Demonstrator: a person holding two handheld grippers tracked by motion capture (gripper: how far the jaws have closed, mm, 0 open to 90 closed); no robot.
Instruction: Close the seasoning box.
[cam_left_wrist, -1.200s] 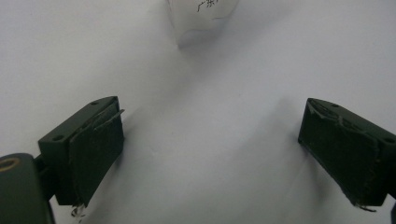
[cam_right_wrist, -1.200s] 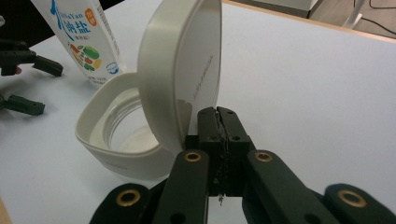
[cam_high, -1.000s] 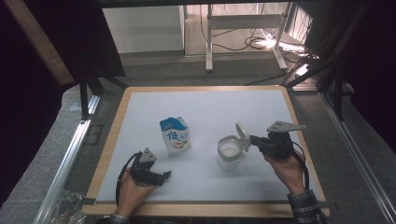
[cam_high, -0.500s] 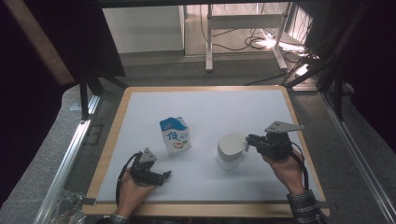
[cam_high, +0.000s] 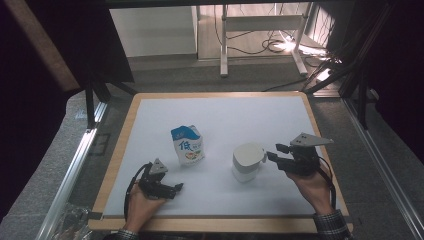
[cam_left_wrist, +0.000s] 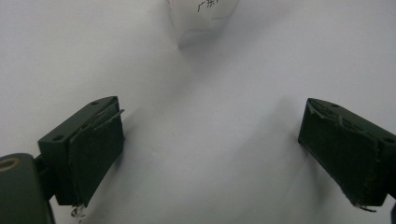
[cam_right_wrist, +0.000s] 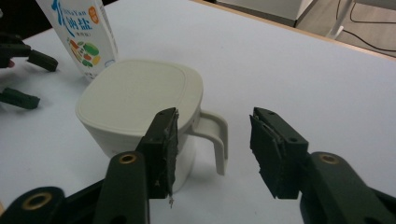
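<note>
A white lidded cup (cam_high: 246, 161) with a side handle (cam_right_wrist: 215, 136) stands right of centre on the white table (cam_high: 240, 115), its lid (cam_right_wrist: 137, 95) shut flat. My right gripper (cam_high: 274, 152) reaches in from the right. Its jaws have just been opening and now stand either side of the handle, pads off it, in the right gripper view (cam_right_wrist: 215, 116). A blue and white carton (cam_high: 188, 145) stands upright to the cup's left. Near the front left my left gripper (cam_high: 175, 189) rests open with nothing between its jaws (cam_left_wrist: 212, 107); the carton's lower corner (cam_left_wrist: 201, 14) lies ahead of it.
A wooden rim (cam_high: 119, 150) frames the white table. Metal rails (cam_high: 75, 165) run along both sides. A desk frame and cables (cam_high: 260, 45) stand on the floor beyond the far edge. Open white surface lies behind the carton and cup.
The lid, held raised by my right gripper a second ago, came down flat onto the cup. The right jaws then opened and let go. The left hand stayed put.
</note>
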